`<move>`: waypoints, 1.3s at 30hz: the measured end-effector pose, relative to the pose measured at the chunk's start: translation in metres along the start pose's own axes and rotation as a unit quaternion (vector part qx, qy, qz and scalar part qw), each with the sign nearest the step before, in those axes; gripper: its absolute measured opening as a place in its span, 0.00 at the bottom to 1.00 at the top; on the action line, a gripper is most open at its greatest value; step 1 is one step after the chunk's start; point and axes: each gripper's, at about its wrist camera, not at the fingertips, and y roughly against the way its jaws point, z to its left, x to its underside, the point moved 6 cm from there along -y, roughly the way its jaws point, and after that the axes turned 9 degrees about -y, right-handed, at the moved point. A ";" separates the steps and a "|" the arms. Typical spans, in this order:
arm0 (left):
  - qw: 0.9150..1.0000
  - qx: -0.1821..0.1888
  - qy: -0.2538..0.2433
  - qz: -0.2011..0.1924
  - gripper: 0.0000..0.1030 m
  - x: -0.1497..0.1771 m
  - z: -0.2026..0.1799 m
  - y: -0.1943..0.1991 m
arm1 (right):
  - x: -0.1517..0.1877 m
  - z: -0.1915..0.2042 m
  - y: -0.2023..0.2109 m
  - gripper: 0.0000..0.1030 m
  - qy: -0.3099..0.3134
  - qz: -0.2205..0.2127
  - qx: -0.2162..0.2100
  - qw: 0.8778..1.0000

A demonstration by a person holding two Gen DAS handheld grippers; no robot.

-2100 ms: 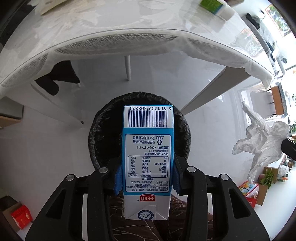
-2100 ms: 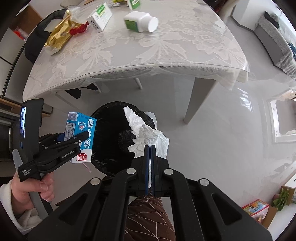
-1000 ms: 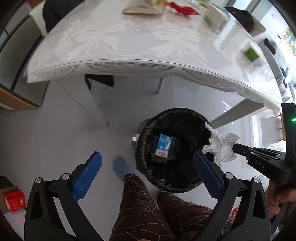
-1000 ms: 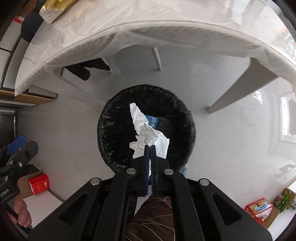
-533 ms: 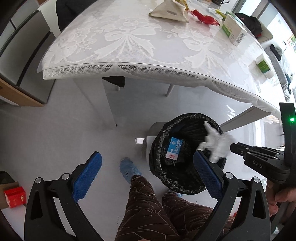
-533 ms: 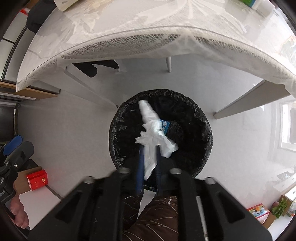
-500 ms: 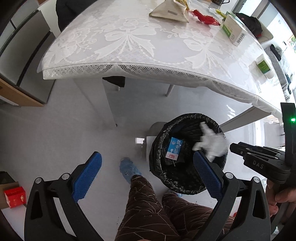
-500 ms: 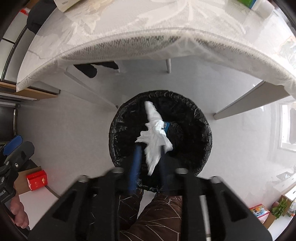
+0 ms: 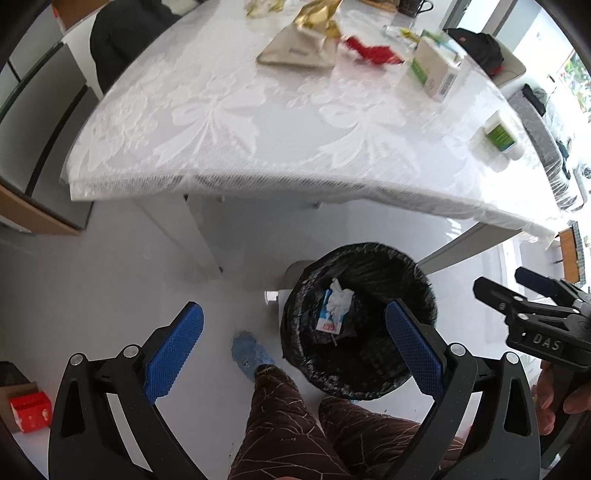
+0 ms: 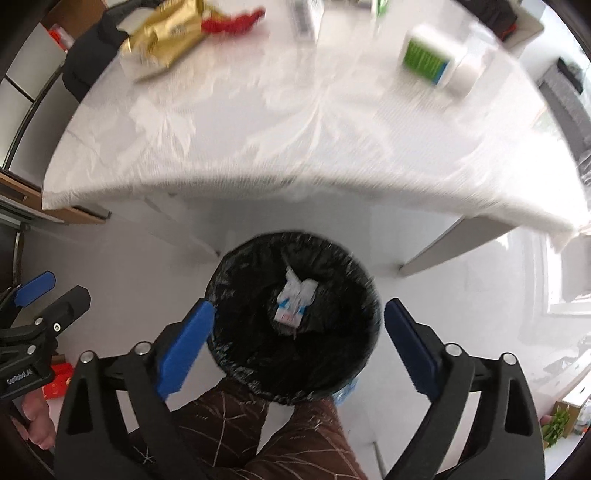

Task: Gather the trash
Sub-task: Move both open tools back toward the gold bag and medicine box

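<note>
A black-lined trash bin (image 9: 402, 258) stands on the floor below the table; it also shows in the right wrist view (image 10: 236, 258). Inside lie a blue milk carton (image 9: 327, 317) and a crumpled white tissue (image 9: 341, 295), seen together in the right wrist view (image 10: 295, 299). My left gripper (image 9: 293, 350) is open and empty, above and left of the bin. My right gripper (image 10: 295, 343) is open and empty, right over the bin. On the table are a gold bag (image 10: 166, 40), a red wrapper (image 10: 232, 22), a green-white box (image 9: 436, 70) and a white bottle (image 10: 439, 62).
The table with a white lace cloth (image 9: 240, 122) spans the top of both views, its leg (image 9: 199, 236) left of the bin. My legs in brown trousers (image 9: 295, 424) and a blue shoe cover (image 9: 251, 354) are by the bin. A red box (image 9: 29, 410) sits on the floor.
My right gripper opened and the tissue dropped into the bin onto the carton. Both grippers have lifted, so more of the tabletop shows.
</note>
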 end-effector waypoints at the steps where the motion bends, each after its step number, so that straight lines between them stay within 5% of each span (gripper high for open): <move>1: 1.000 0.000 -0.001 -0.006 0.94 -0.003 -0.002 0.005 | -0.003 -0.004 0.008 0.92 -0.001 -0.009 0.003 1.000; 18: 0.997 -0.036 0.022 -0.070 0.94 -0.059 -0.013 0.067 | -0.077 -0.030 0.094 0.92 0.015 -0.116 -0.005 0.993; 39: 0.998 -0.023 -0.024 -0.053 0.87 -0.196 0.032 0.041 | -0.183 0.025 0.078 0.86 0.001 -0.112 0.009 0.994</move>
